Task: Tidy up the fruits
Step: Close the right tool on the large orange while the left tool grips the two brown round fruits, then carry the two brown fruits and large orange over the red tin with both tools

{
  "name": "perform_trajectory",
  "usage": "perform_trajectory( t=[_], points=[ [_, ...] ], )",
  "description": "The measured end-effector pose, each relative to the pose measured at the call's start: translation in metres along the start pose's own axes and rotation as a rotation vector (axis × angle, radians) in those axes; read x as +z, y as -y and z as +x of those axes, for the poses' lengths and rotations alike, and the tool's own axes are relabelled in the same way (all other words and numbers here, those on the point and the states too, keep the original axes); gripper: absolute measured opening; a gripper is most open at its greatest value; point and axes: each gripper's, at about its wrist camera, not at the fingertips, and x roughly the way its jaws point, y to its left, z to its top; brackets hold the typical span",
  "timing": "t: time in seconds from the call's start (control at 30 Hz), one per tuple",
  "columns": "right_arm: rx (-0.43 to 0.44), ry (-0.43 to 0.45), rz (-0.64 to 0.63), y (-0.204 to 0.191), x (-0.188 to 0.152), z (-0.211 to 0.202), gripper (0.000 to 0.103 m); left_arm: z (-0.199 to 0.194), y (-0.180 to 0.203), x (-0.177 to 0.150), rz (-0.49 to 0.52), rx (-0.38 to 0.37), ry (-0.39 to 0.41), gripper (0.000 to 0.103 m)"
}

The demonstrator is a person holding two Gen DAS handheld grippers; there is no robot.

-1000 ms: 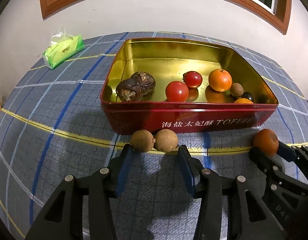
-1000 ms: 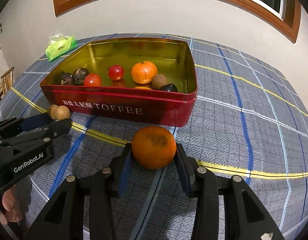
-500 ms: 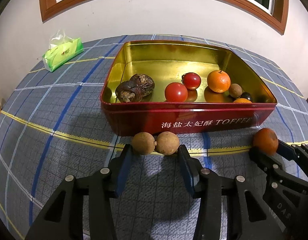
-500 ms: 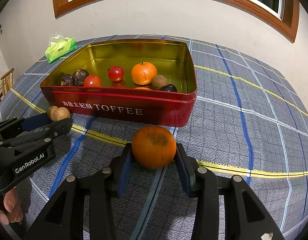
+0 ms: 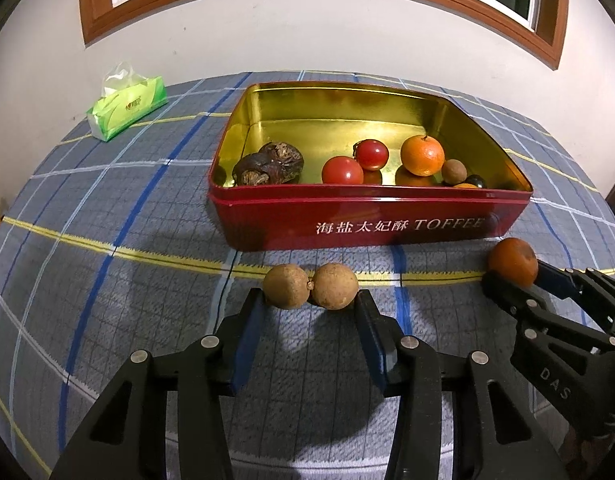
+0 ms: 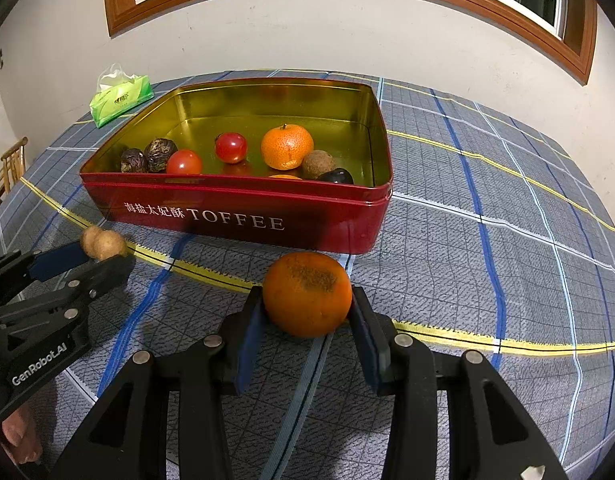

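Note:
A red toffee tin (image 5: 367,224) (image 6: 243,216) with a gold inside holds two dark wrinkled fruits (image 5: 269,163), two tomatoes (image 5: 342,171), a tangerine (image 5: 422,155) and small brown and dark fruits. My left gripper (image 5: 310,300) (image 6: 103,254) is shut on a joined pair of brown longans (image 5: 310,286) (image 6: 102,243) in front of the tin. My right gripper (image 6: 307,304) (image 5: 511,276) is shut on a blemished orange (image 6: 307,294) (image 5: 512,262) near the tin's front right corner. Whether either fruit rests on the cloth I cannot tell.
The table wears a blue-grey checked cloth (image 5: 107,220) with yellow and blue stripes. A green tissue pack (image 5: 125,107) (image 6: 119,100) lies at the far left. A wall stands behind the table. A wooden chair (image 6: 9,168) shows at the left edge.
Both grippers have risen slightly with their fruits; the tin sits a little lower and farther in both views. The grips have not changed.

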Motion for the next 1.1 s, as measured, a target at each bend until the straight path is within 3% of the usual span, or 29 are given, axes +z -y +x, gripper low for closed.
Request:
perform_trajectory(
  t=[0.63,1.1],
  points=[
    [0.007,-0.008,0.01,0.001,0.0,-0.001,0.038,-0.006,-0.005,-0.002,-0.022,-0.001,0.002,0.047],
    [0.019,0.039,0.035,0.013,0.006,-0.035,0.038,-0.027,-0.005,0.006,-0.021,-0.036,0.048,0.047]
  ],
)
